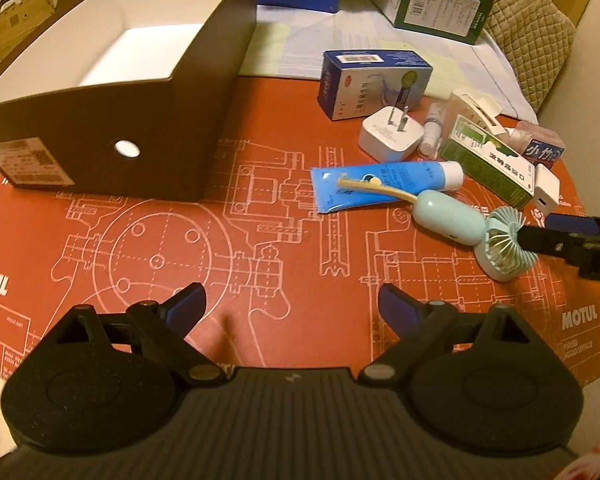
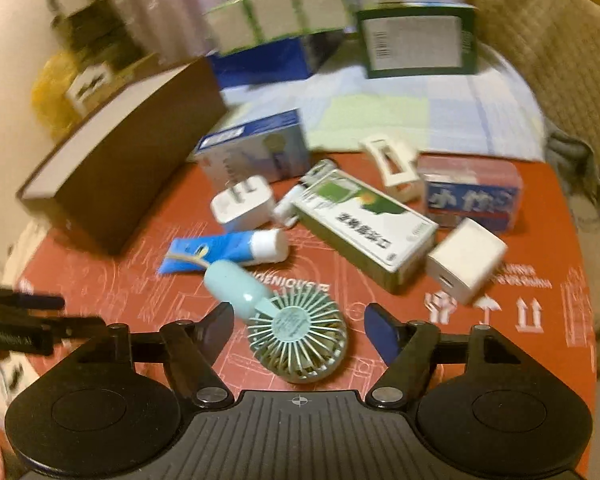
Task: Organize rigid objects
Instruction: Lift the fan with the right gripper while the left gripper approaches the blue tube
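The right gripper (image 2: 300, 324) tilts down over the near right of the worktop (image 1: 300, 264), jaws apart around the round head of a mint handheld fan (image 2: 296, 336) without touching it. The left gripper (image 1: 292, 304) hovers wide and empty over bare red mat (image 1: 204, 240), just near of the open brown box (image 1: 100, 120); clutter crowds the far right.

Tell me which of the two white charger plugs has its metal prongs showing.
The white charger beside the blue medicine box: its two prongs stick upward. The other white charger, beside the green box, shows only a port.
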Demonstrator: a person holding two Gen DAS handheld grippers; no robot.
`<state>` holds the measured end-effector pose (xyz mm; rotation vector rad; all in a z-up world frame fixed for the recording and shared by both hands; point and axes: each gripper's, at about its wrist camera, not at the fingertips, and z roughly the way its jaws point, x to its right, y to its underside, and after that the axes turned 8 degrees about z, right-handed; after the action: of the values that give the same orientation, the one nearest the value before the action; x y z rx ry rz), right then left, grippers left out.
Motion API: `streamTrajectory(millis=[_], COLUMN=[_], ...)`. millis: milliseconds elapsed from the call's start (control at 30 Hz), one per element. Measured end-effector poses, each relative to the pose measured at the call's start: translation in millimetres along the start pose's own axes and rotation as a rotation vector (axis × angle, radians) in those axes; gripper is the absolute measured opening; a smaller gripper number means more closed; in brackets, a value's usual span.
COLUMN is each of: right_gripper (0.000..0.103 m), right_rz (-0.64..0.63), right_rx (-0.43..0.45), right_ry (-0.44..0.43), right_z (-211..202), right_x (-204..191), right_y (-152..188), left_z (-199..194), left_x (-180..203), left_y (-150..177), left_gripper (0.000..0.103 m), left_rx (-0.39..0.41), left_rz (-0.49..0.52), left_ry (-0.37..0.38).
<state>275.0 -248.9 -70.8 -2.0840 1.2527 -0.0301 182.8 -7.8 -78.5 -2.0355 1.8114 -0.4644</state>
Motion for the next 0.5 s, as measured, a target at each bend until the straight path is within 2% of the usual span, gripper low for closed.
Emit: streamTrajectory(millis=[267,300,333,500], right_gripper=[0.069,0.068,0.060,0.060], right_rz=[-0.248,-0.270,-0.289,-0.295], right_rx=[-0.056,-0.061,-0.054,-0.074], right_ry=[0.086,0.091,0.090,0.095], right_z=[30.8,31.8,31.2,23.7], right_x=[-18.6,-18.3,-19.2,-21.2], right_y=[13.0,16.6,20.2,33.4], left_z=[-4.8,-4.8,-4.9,-3.1], left_x=[-6.6,-6.9,-7.3,-6.6], left_y=[8.9,9.9,10.7,14.3], left_gripper=[0.091,0.091,0.091,0.091], left_rx=[-0.008,-0.008,-0.009,-0.017], left_rz=[-0.026,-0.028,-0.030,-0.029], left_ry=[-0.024,-0.025,-0.025,-0.021])
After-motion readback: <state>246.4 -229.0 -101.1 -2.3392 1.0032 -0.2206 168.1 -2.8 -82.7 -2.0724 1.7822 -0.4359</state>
